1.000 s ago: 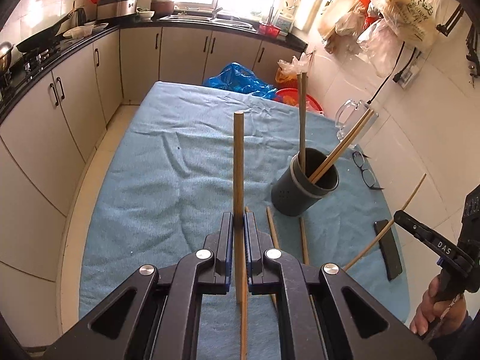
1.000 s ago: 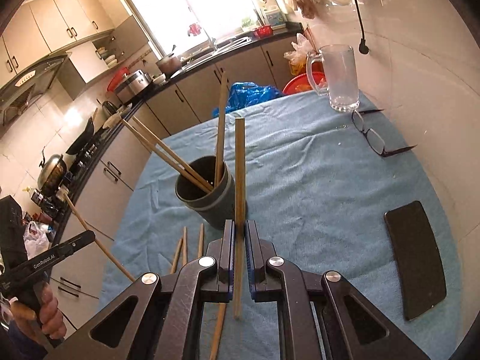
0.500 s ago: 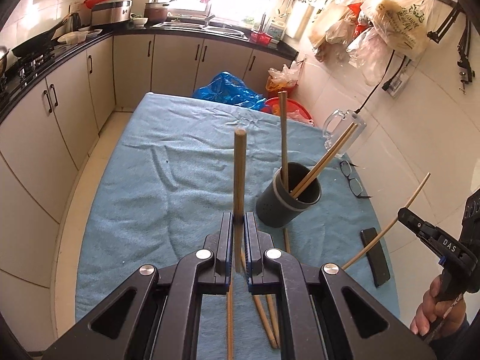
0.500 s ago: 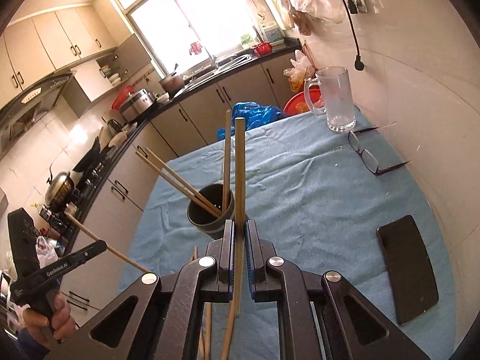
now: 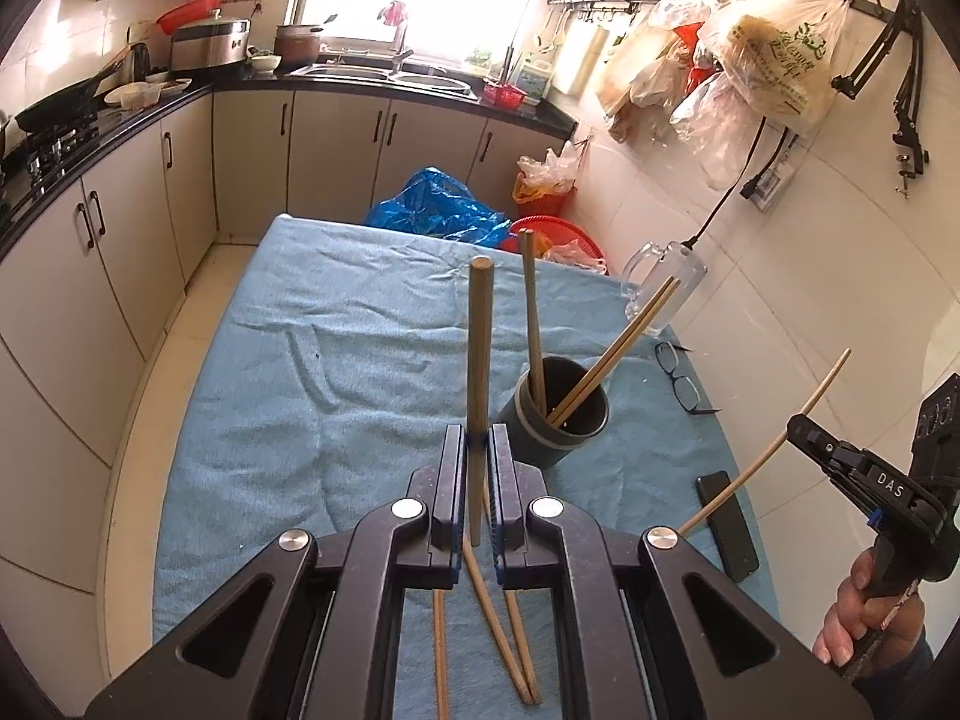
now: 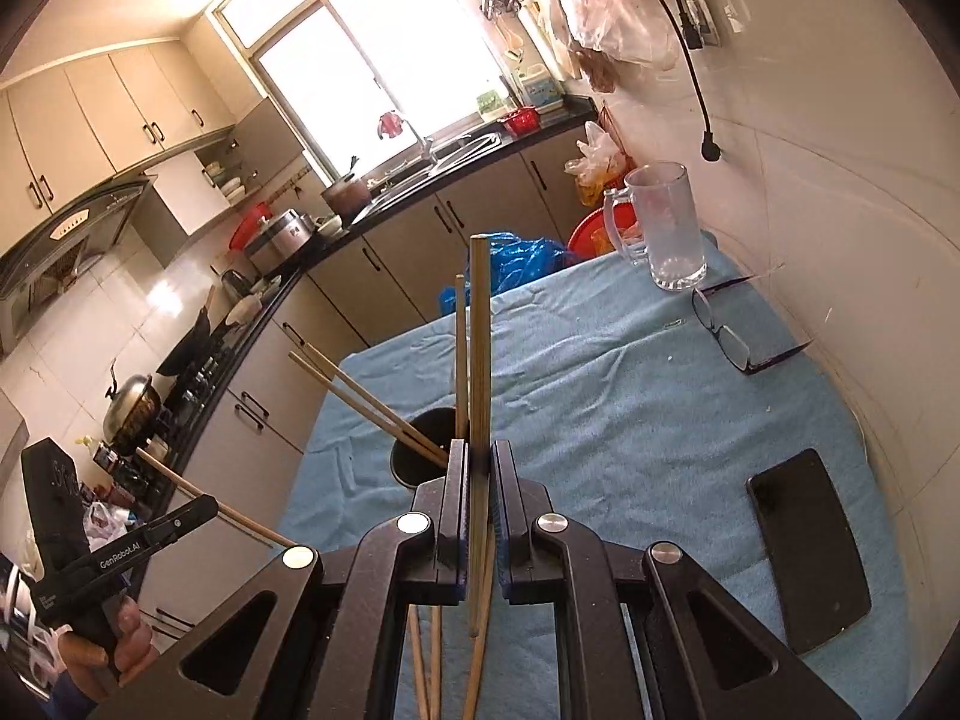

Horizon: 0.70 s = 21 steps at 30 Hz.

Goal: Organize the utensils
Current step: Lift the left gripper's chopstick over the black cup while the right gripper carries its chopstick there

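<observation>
In the left wrist view my left gripper (image 5: 477, 441) is shut on a wooden chopstick (image 5: 479, 336) that stands upright above the blue table cloth (image 5: 336, 372). Just right of it stands a dark round holder (image 5: 555, 420) with three chopsticks leaning in it. Several loose chopsticks (image 5: 501, 630) lie on the cloth below my jaws. My right gripper (image 6: 480, 453) is shut on another upright chopstick (image 6: 480, 348), with the holder (image 6: 420, 450) just behind and left of it. Each gripper appears at the edge of the other's view, held by a hand.
A glass mug (image 6: 666, 234) stands at the far right corner of the table by the tiled wall. Glasses (image 6: 732, 336) and a dark phone (image 6: 807, 546) lie along the right side. Cabinets run to the left, and a blue bag (image 5: 438, 213) sits beyond the table.
Both grippers have risen, each with its chopstick still held. The holder and table look smaller and farther, and more of the loose chopsticks show under the jaws.
</observation>
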### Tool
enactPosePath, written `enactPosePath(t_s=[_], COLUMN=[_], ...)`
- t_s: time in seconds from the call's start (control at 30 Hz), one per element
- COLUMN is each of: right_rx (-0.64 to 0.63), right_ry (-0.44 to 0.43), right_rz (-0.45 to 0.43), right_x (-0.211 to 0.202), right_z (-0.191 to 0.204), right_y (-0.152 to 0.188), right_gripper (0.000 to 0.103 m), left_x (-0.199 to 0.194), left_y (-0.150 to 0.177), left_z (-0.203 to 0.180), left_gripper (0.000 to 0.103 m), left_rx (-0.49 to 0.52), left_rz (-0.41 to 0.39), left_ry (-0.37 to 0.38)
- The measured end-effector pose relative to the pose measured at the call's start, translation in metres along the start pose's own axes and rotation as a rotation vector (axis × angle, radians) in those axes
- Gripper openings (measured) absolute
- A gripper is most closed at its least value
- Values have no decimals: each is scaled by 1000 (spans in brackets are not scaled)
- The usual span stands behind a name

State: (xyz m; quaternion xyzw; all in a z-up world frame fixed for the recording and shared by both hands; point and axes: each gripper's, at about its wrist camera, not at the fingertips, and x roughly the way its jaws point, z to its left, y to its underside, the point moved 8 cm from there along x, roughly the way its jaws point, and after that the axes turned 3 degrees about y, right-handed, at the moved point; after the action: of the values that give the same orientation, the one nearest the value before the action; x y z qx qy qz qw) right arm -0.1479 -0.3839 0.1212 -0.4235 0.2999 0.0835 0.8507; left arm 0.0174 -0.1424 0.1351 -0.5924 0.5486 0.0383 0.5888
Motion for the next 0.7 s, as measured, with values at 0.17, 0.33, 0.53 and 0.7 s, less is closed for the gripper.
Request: enactPosePath(t_s=[0.17,0.33,0.53,0.7], right_rx=[8,14,15,19], right_ry=[-6,-15,-20,-24], right_rz=[-12,-19,-25,-25], right_x=[-5,-7,-9,-9], right_z=[1,1,3,4], right_y=[-6,-11,-15,-19], right_gripper=[7,7,7,7], left_x=[-4,-8,-11,-12], left_y=[-5,-11,-19,-25], left_z=[-4,-7,-13,-18], left_gripper=[6,6,6,6], left_rx=[8,18,29,35], left_rz=[-8,-17,-28,-34], left_ry=[8,14,21,27])
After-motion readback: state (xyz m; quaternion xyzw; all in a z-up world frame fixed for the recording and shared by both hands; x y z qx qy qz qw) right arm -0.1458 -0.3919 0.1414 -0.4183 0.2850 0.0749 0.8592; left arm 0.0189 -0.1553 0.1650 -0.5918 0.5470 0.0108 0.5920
